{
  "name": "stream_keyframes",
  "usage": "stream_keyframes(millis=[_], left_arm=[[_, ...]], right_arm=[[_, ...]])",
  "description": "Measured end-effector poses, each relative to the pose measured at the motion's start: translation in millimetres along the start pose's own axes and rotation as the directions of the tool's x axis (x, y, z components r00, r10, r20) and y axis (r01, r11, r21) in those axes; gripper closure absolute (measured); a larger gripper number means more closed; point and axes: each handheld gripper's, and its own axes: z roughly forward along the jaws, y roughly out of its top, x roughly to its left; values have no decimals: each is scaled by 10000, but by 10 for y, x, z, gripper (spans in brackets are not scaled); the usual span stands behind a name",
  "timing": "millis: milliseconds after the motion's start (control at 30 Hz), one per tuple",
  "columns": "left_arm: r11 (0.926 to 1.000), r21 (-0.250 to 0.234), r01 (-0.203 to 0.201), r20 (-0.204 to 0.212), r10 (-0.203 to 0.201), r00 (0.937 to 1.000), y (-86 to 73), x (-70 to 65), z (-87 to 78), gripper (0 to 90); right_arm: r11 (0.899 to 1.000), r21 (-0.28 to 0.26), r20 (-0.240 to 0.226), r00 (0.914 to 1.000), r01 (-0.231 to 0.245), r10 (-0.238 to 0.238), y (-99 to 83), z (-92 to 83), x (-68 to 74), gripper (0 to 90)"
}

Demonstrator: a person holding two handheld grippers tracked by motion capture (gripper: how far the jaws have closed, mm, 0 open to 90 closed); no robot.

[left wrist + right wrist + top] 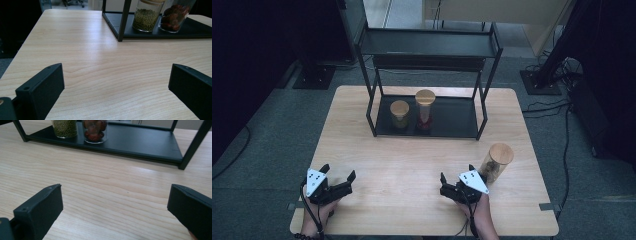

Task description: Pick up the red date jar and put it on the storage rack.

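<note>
Both grippers rest low near the front edge of a wooden table [412, 165], the left gripper [338, 176] and right gripper [457, 175] each with jaws spread wide and empty. A cork-lidded jar [496, 161] stands just beside the right gripper, apart from it. Two more jars, green beans [400, 114] and red fruit [424, 110], sit on the black rack's [462, 117] bottom shelf.

Two black grippers, left gripper [338, 176] and right gripper [457, 176], each topped by a grey three-cornered plate with dark holes, trailing black cable, blocky screw-holed jaws; beaded bracelet [301, 235] on left wrist.

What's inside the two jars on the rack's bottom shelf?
The shorter jar holds small green beans; the taller jar holds dark red pieces, too blurred to identify. Their lids are cropped here.
</note>
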Motion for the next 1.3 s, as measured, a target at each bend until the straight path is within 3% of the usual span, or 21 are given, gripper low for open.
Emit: stream_keyframes(millis=[833,1300], left_arm=[[10000,19,18,5,-18,10000,1,2,0,4],[10000,23,25,2,-25,10000,1,1,1,4]], right_arm=[[9998,-170,178,9998,52,-49,-104,-242,-245,0],[9990,-195,-81,9992,401,-402,-163,-377,-344,0]])
